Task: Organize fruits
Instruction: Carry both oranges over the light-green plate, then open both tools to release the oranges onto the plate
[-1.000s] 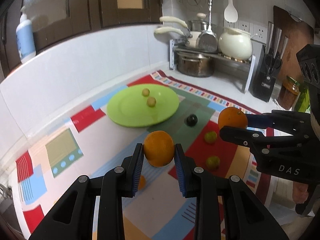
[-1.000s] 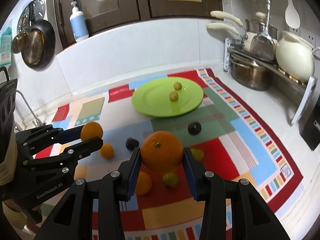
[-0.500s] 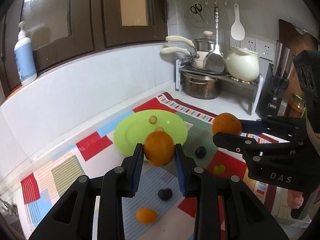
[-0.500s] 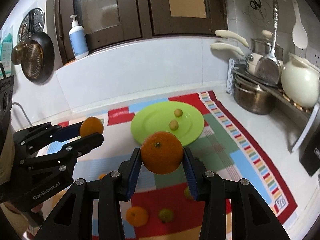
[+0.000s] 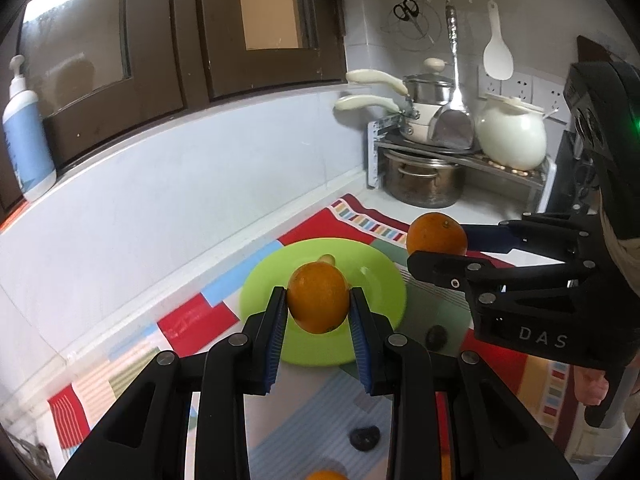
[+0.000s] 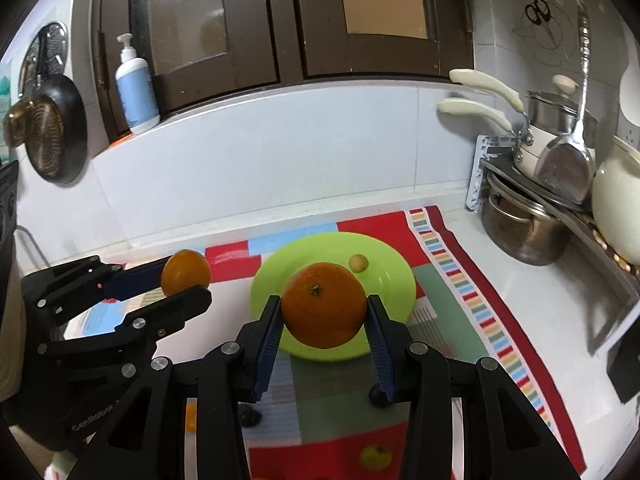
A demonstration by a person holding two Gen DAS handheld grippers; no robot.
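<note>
My left gripper (image 5: 318, 308) is shut on a small orange (image 5: 318, 298) and holds it in the air over the near part of the green plate (image 5: 376, 280). My right gripper (image 6: 323, 312) is shut on a larger orange (image 6: 323, 310) above the same green plate (image 6: 390, 280). A small yellowish fruit (image 6: 357, 262) lies on the plate. In the left wrist view the right gripper (image 5: 436, 246) and its orange (image 5: 436, 234) show at the right. In the right wrist view the left gripper (image 6: 188, 280) and its orange (image 6: 185, 273) show at the left.
A colourful patchwork mat (image 6: 460, 320) covers the counter. On it lie dark fruits (image 5: 436, 336) (image 5: 364, 438), a yellow-green fruit (image 6: 376, 457) and a small orange (image 5: 326, 475). A rack with pots (image 5: 424, 176) and a white kettle (image 5: 512, 136) stands at the back right. A white tiled wall (image 5: 160, 200) is behind.
Both grippers have risen and moved forward with their oranges, from over the mat to above the green plate. The loose fruits on the mat have slid toward the bottom of both views.
</note>
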